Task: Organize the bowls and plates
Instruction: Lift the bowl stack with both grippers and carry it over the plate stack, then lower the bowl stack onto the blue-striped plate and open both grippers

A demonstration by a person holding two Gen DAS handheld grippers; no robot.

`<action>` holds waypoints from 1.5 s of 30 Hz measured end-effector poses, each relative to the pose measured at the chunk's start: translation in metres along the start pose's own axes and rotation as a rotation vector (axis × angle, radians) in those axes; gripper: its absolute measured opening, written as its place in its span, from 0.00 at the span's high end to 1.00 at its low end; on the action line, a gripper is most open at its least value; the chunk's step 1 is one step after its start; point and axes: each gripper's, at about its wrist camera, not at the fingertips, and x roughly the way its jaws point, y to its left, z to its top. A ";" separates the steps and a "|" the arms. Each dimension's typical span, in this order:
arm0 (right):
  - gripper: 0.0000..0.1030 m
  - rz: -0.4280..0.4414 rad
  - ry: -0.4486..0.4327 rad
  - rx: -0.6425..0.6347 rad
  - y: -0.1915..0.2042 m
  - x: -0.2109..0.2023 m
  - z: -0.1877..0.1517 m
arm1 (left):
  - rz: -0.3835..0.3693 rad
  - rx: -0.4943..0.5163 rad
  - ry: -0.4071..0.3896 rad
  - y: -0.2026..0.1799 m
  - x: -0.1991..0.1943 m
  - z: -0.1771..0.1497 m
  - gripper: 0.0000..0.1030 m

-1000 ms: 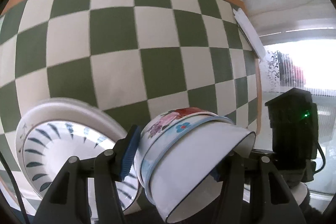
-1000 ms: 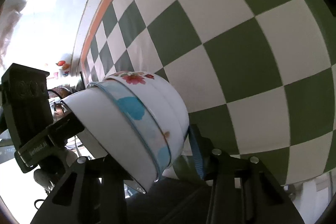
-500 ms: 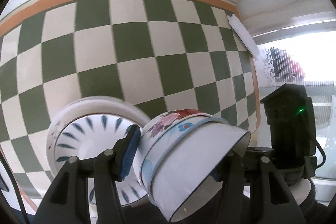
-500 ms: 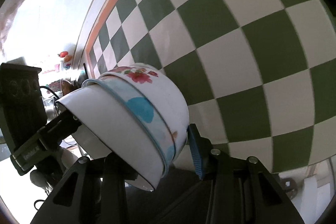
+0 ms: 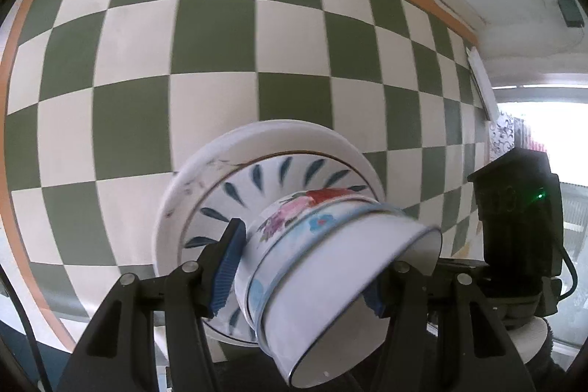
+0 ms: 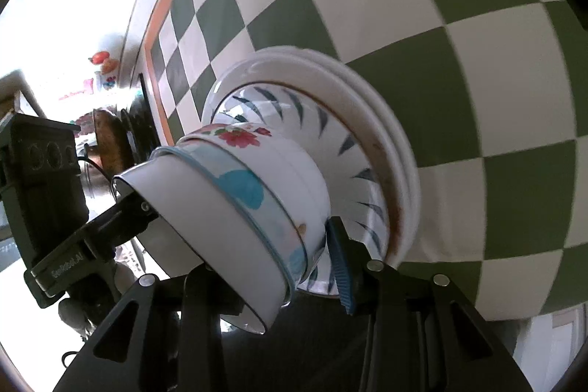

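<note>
My left claw (image 5: pixel 305 267) and right claw (image 6: pixel 270 267) both grip the nested bowls (image 5: pixel 330 267). I see the bowls touching stacked plates (image 6: pixel 367 120) on the checkered cloth (image 5: pixel 147 98).

Left hand-held gripper (image 5: pixel 305 267), right hand-held gripper (image 6: pixel 272 267): both clamped, facing each other.

Daylight from window (image 5: pixel 551 120) blows out that side of both views; heavy fisheye bending, dark corners, slight motion blur on tablecloth (image 5: pixel 147 61).
</note>
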 end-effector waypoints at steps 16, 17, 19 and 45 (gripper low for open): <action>0.63 -0.095 -0.025 -0.042 0.015 -0.009 0.001 | -0.042 -0.061 0.010 0.024 0.003 -0.002 0.49; 0.63 -0.101 -0.027 -0.046 0.018 -0.008 0.001 | -0.040 -0.060 0.007 0.023 0.003 -0.002 0.49; 0.63 -0.107 -0.029 -0.045 0.017 -0.010 -0.001 | -0.038 -0.058 0.000 0.023 -0.001 -0.003 0.49; 0.33 -0.376 -0.312 -0.231 0.089 -0.066 -0.110 | 0.203 0.071 -0.309 -0.003 -0.087 -0.087 0.09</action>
